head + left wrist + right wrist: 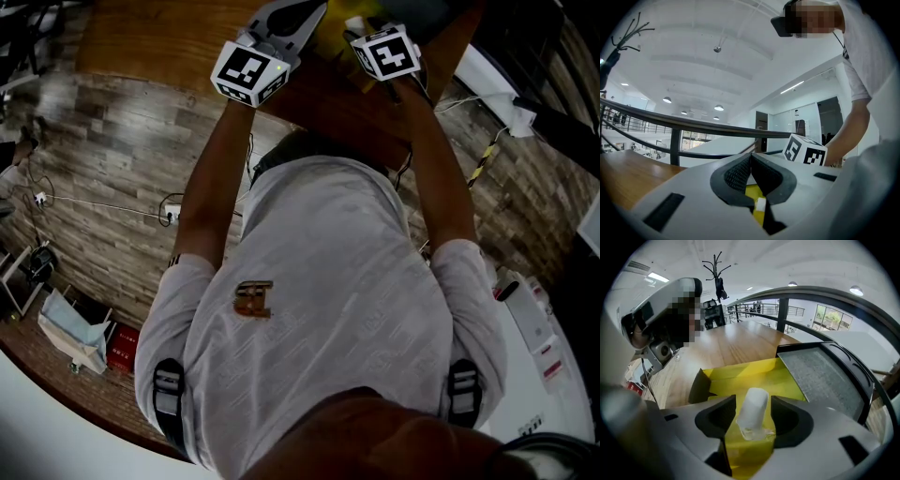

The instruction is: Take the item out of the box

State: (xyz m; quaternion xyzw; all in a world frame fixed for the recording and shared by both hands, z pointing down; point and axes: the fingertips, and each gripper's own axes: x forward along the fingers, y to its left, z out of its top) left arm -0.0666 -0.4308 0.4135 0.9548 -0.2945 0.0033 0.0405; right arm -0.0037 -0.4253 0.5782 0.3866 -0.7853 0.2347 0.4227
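Wooden surface (736, 343) carries the yellow box (740, 373); the white item (752, 408) stands up in it. My right gripper (753, 405) straddles the item, fingers wide and not touching it. My left gripper (751, 155) has its fingers closed. I should close evenly on the item, then lift straight.

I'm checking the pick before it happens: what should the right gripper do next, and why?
Probably close the right gripper on the white wrapped item: its jaws stand open on either side, not pressing it, and the item stands upright above the open yellow box.
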